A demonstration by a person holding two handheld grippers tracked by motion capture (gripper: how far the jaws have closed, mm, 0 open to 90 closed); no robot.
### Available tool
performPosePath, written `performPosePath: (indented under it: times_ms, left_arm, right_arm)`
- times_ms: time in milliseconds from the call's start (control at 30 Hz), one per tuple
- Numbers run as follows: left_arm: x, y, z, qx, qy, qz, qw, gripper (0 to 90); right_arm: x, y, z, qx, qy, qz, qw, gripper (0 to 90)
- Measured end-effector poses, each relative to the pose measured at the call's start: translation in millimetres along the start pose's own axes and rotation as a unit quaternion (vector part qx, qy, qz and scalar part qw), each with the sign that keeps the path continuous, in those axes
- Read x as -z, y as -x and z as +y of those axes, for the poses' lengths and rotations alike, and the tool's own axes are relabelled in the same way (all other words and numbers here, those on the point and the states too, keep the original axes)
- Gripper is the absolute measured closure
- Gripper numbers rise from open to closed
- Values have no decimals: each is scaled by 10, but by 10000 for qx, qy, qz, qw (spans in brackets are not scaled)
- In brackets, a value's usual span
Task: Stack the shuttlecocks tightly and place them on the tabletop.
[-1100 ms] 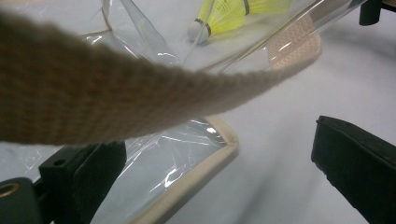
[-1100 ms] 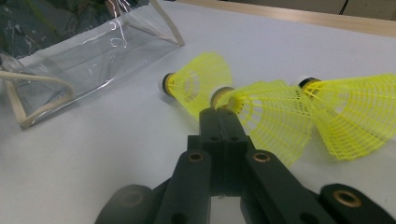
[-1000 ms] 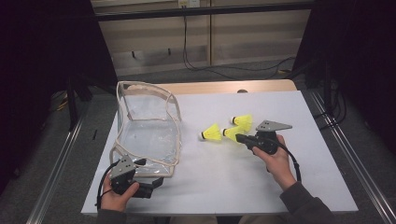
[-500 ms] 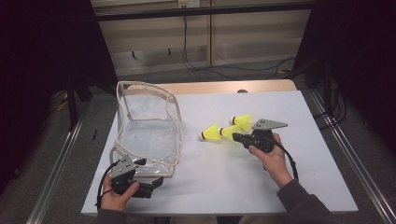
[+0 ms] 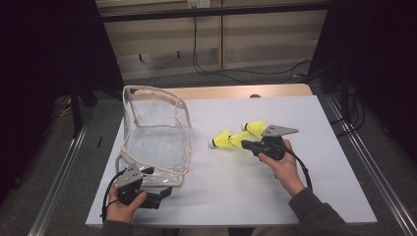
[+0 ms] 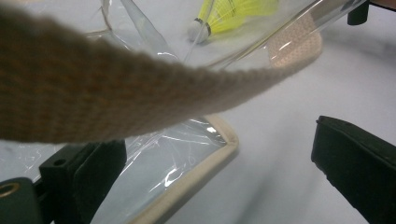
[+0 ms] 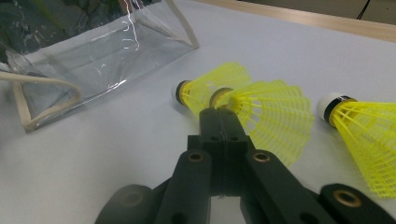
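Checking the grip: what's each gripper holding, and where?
Left gripper is open around the bag edge, holding nothing. Right gripper is shut at the middle shuttlecock skirt; a pinch cannot be told.

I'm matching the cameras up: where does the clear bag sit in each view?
High view: clear bag left of centre, on the white table.
Left gripper view: the bag lower left, its beige strap crossing the top.
Right gripper view: the bag upper left.
Shared landmark: the yellow shuttlecocks beside it.
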State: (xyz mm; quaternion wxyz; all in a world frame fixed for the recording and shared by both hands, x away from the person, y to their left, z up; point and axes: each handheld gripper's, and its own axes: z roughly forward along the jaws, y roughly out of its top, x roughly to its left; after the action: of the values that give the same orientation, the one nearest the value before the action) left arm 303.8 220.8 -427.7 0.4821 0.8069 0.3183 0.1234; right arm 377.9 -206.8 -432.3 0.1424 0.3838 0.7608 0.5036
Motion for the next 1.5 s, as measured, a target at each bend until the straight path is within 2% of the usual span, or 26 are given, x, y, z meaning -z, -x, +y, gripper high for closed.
performPosePath:
  times_ms: [433, 833, 1167, 1400, 1500]
  left_arm:
    - [-4, 1, -1, 19, -2, -11, 10000, 34]
    - [-1, 2, 0, -21, -13, -5, 10000, 34]
    - [-7, 6, 0, -4, -7, -23, 10000, 34]
    - [-10, 4, -1, -15, -19, -26, 10000, 34]
    - [-7, 2, -1, -30, -35, -23, 10000, 34]
  right_arm:
    - [-51, -30, 6, 73, -56, 75, 9999, 900]
    - [-70, -128, -1, 207, -141, 167, 9995, 900]
    - [-119, -122, -20, 239, -195, 160, 9994, 900]
    - [-138, -93, -37, 174, -243, 125, 9995, 900]
    - [-161, -77, -51, 24, -284, 37, 9996, 877]
